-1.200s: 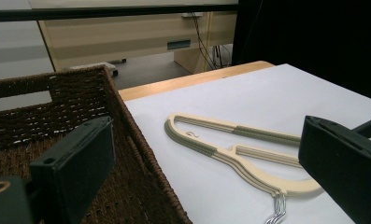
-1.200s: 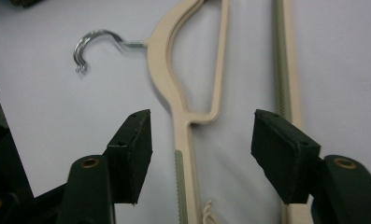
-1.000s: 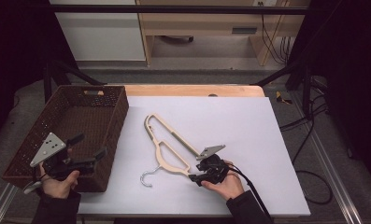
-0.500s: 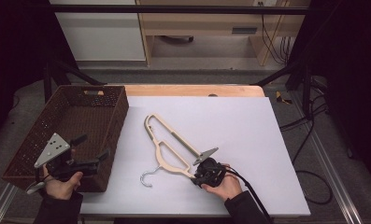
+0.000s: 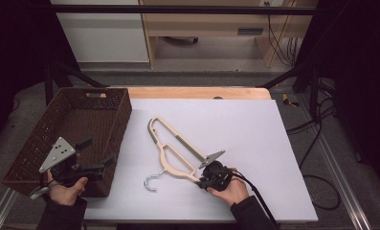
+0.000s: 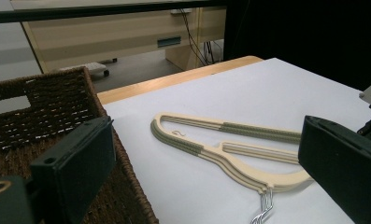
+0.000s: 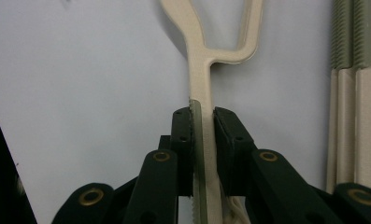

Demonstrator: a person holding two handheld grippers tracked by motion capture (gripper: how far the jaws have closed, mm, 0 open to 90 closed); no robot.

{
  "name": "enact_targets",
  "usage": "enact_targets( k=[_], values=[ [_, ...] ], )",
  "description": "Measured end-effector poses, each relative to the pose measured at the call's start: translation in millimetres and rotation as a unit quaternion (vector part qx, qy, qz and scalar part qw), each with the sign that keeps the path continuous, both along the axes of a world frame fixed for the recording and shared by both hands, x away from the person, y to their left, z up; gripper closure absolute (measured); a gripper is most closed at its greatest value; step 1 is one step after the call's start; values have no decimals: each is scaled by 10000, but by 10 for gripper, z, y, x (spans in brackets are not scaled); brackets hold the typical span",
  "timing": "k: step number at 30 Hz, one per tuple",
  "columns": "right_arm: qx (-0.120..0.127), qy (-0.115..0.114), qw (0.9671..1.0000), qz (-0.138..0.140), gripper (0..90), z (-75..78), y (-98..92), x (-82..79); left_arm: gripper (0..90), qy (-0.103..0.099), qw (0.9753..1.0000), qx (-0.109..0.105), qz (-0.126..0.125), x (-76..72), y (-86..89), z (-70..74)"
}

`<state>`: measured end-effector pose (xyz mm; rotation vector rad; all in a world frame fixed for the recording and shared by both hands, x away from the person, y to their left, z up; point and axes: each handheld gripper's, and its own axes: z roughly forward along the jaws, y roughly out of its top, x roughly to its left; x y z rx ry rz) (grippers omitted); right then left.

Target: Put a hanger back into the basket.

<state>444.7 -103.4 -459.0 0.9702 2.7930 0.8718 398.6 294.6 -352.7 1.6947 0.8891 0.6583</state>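
- High view: a white surface carries a dark woven basket at its left edge and a cream plastic clothes hanger near the middle. A strip of bare wood shows along the far edge of the surface.
- Clothes hanger: lies flat, well clear of the basket wall. Its metal hook points toward the near edge, and its long loop reaches toward the far left. Ribbed grey-green grip strips run along its arms.
- Right claw: held low on the surface by the person's right hand, at the near-right end of the hanger. In the right gripper view the two black jaws are drawn nearly together, pinching one cream arm of the hanger between their pads; the ribbed strip lies against the left pad.
- Left claw: held by the person's left hand over the near right corner of the basket. In the left gripper view the jaws stand wide apart with nothing between them; the basket rim lies behind the left jaw and the hanger beyond the gap.
- A grey three-cornered plate tops the left claw; a black cable trails from the right claw toward the near edge.
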Motion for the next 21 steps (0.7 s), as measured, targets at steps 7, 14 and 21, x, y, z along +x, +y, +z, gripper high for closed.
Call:
enact_targets(
  k=[7,14,21],
  values=[
    [172,64,9998,-73,786,32,-7,-4,40,9,10000,31,-51,-5,-36,-2],
    [437,-14,9990,-87,796,89,-43,-2,40,16,9997,120,-191,-22,-145,-20],
    [695,-52,9974,-180,799,156,-85,-14,43,91,9989,180,-412,-22,-303,-73]
  ],
)
